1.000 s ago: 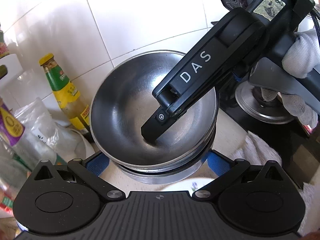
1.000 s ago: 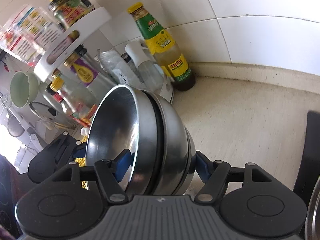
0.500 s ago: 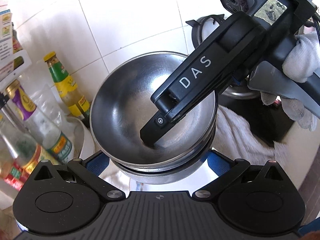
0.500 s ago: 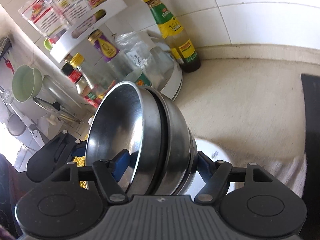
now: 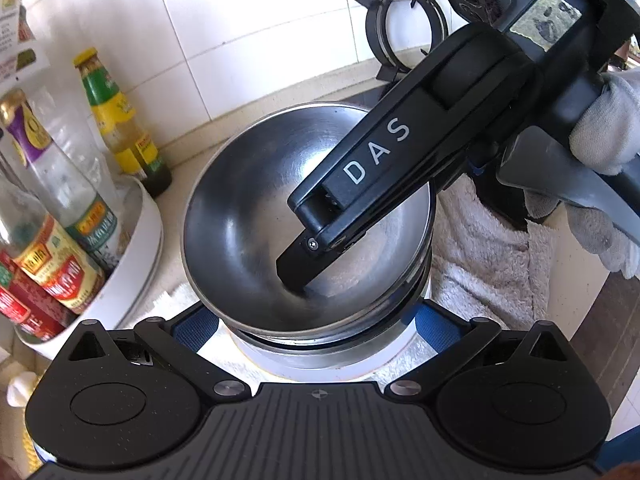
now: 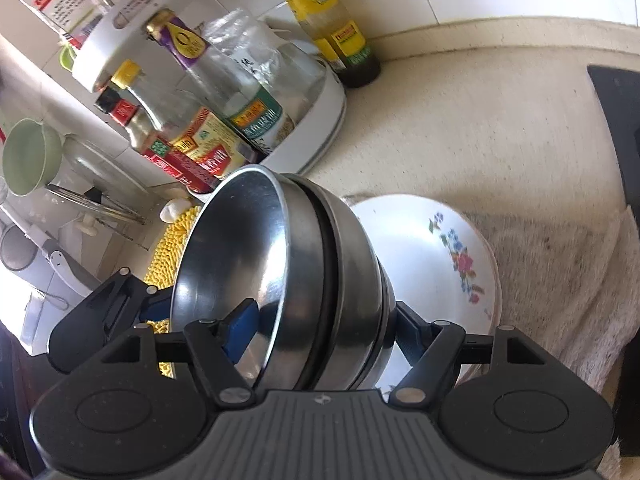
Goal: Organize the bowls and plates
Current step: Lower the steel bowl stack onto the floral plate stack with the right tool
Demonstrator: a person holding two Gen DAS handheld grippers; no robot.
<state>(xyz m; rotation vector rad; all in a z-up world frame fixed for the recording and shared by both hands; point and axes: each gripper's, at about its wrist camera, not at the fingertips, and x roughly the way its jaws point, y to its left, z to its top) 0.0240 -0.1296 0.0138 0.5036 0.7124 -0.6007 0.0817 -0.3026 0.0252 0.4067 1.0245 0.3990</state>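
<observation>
Bowls [image 6: 304, 280]: three or so nested steel bowls are being carried as one stack, tilted in the right wrist view, directly above a white flowered plate [image 6: 452, 256] lying on a towel [image 6: 560, 264] on the counter.
Risk: the stack could be slipping or separating, since smooth steel is being pinched only across its rim wall; a tilted release could be sending the bowls clattering onto the plate, chipping it or sliding off centre.
Right gripper [image 6: 320, 332]: jaws are being held wide apart around the stack wall, one blue pad inside the top bowl, the other against the outermost bowl; the bowls are being clamped between them.
Left gripper [image 5: 316, 320]: its blue pads are being pressed against opposite sides of the lower bowls, so the stack is being gripped from the near side as well.
Gloved hand [image 5: 600, 128]: the right gripper's handle is being grasped.
Surroundings: a rack of sauce bottles [image 6: 224, 92] is standing near the plate, close enough to be knocked.
</observation>
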